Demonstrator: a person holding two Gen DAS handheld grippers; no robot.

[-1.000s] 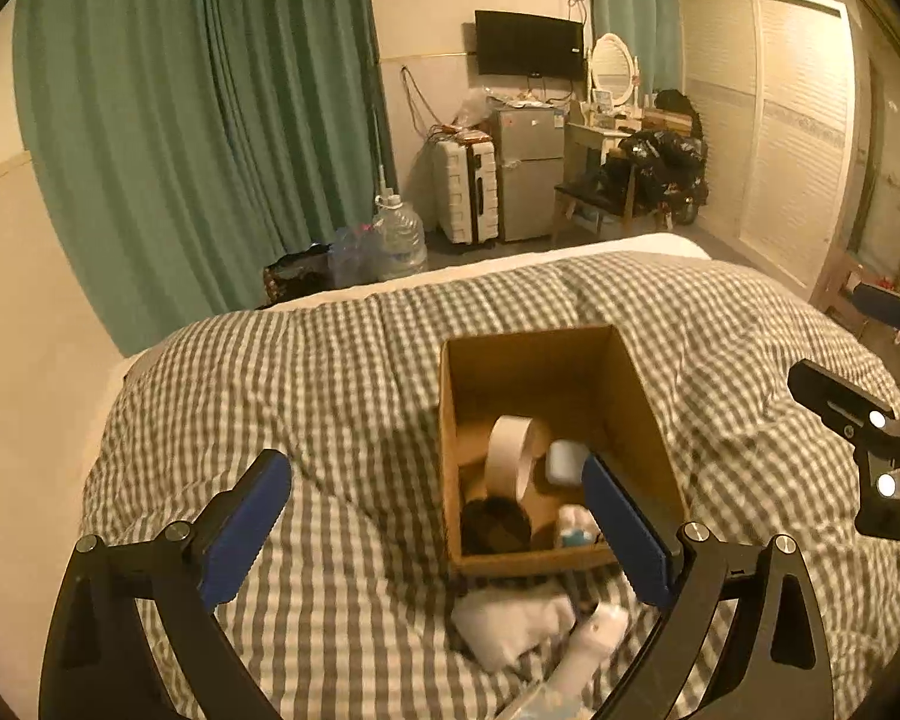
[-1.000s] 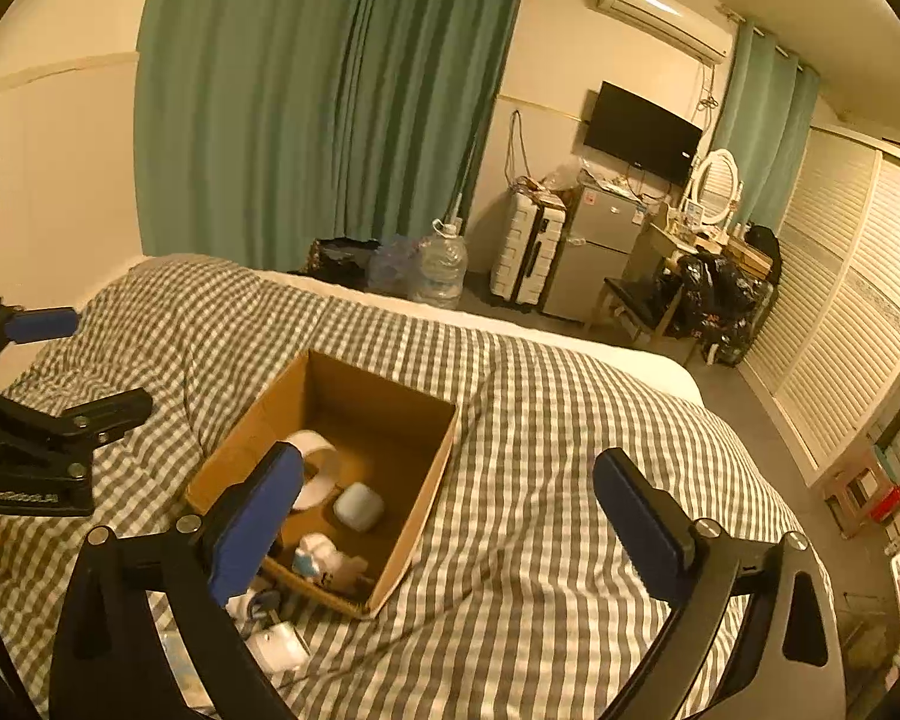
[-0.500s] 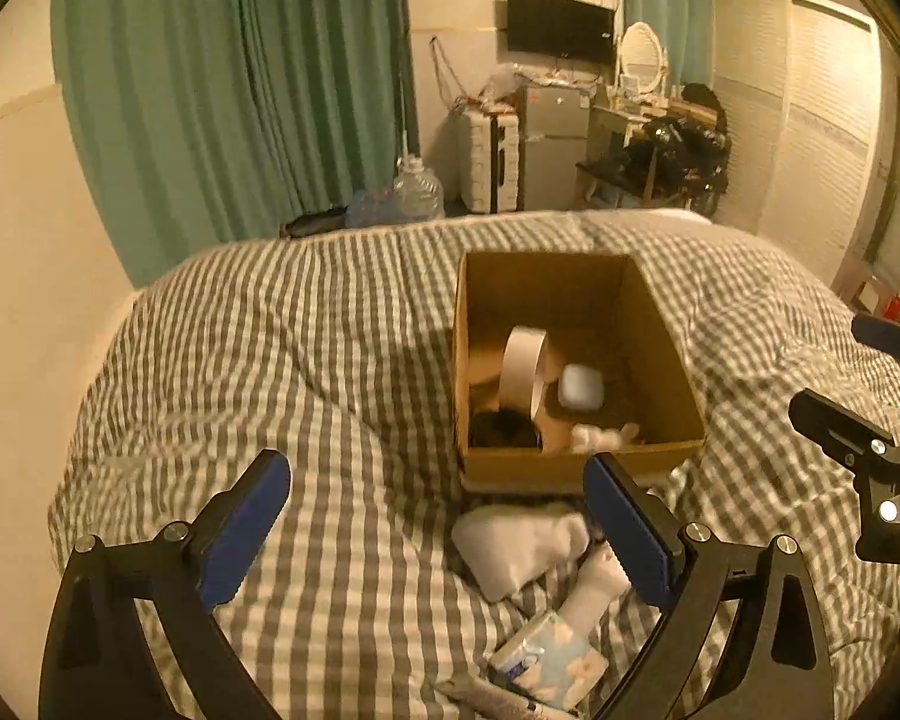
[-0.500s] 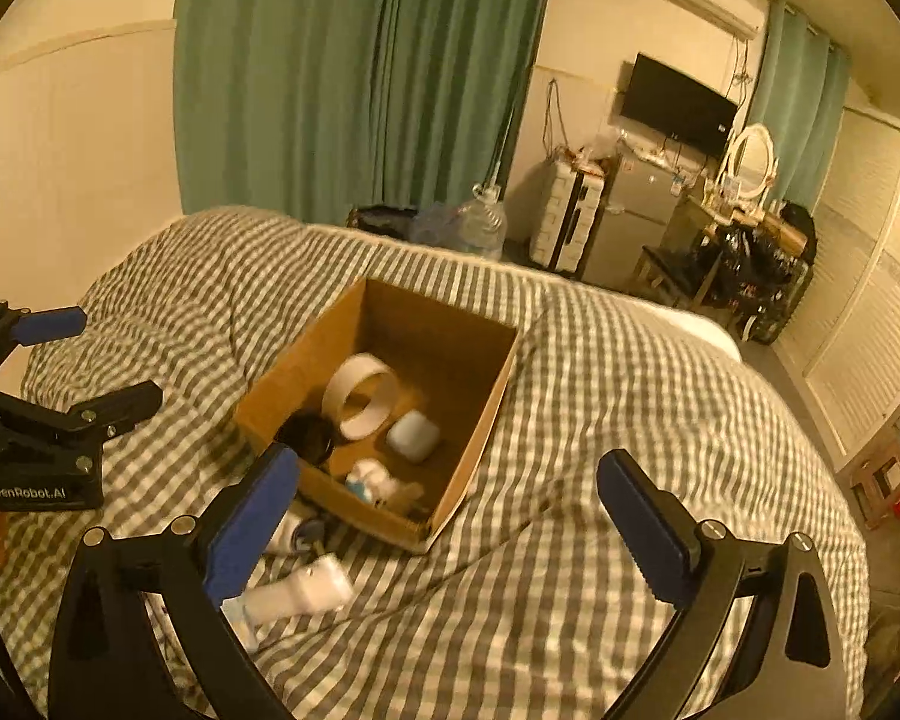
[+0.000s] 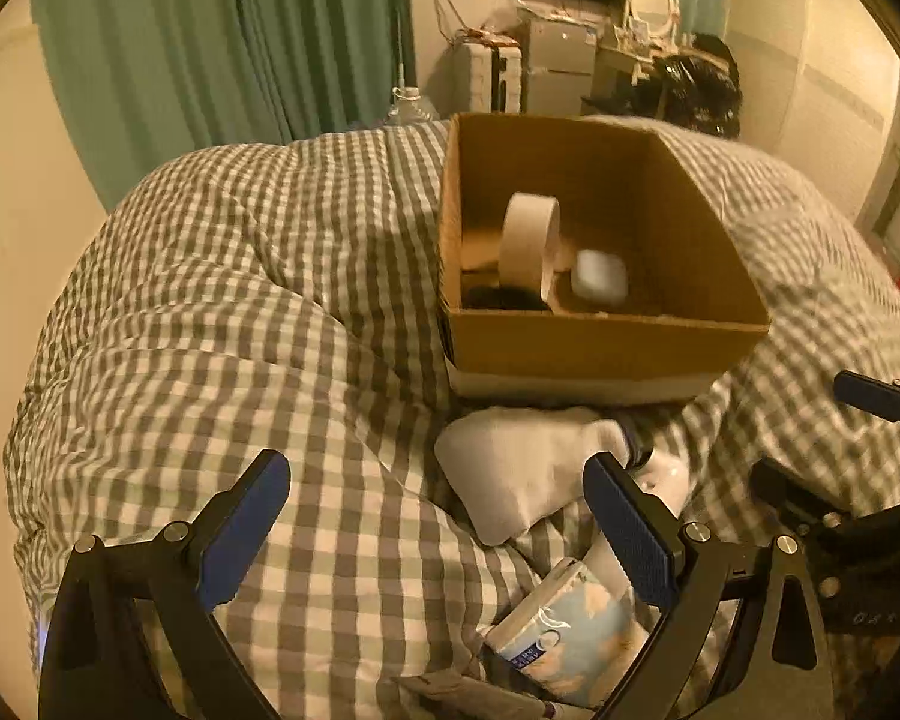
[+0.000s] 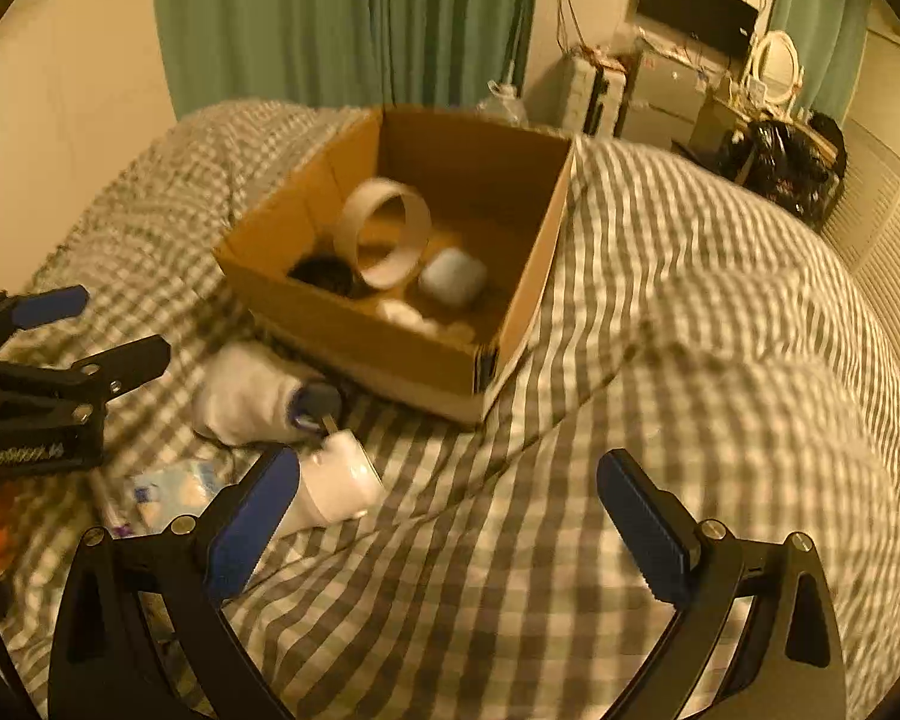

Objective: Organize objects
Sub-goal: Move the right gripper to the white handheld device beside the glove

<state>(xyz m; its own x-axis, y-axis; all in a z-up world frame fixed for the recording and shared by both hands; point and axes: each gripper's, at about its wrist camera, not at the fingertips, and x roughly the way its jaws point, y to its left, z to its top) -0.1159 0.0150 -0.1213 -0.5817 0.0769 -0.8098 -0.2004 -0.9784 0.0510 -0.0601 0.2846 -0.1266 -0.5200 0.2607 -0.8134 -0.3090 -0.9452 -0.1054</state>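
Note:
An open cardboard box (image 5: pixel 606 354) (image 6: pixel 360 330) sits on the checked bedcover, holding a tape roll (image 5: pixel 529 240) (image 6: pixel 385 233), a white case (image 5: pixel 599 277) (image 6: pixel 453 277) and a dark round object (image 6: pixel 323 273). In front of the box lie a white sock (image 5: pixel 510 480) (image 6: pixel 243 396), a white bottle (image 6: pixel 339 483) and a tissue pack (image 5: pixel 564 630) (image 6: pixel 177 489). My left gripper (image 5: pixel 438 531) hangs open just left of the sock and tissue pack. My right gripper (image 6: pixel 450 516) is open over bare bedcover, its left finger beside the bottle.
The checked bedcover (image 5: pixel 240 312) is puffy and uneven. Green curtains (image 5: pixel 210 42), a wall on the left, and a suitcase, fridge and dresser (image 6: pixel 660 96) stand beyond the bed's far end. A small dark key-like item (image 6: pixel 318 405) lies by the sock.
Both grippers have dropped and moved closer to the bed; the box and the loose items in front of it now appear larger. Both stay open and empty.

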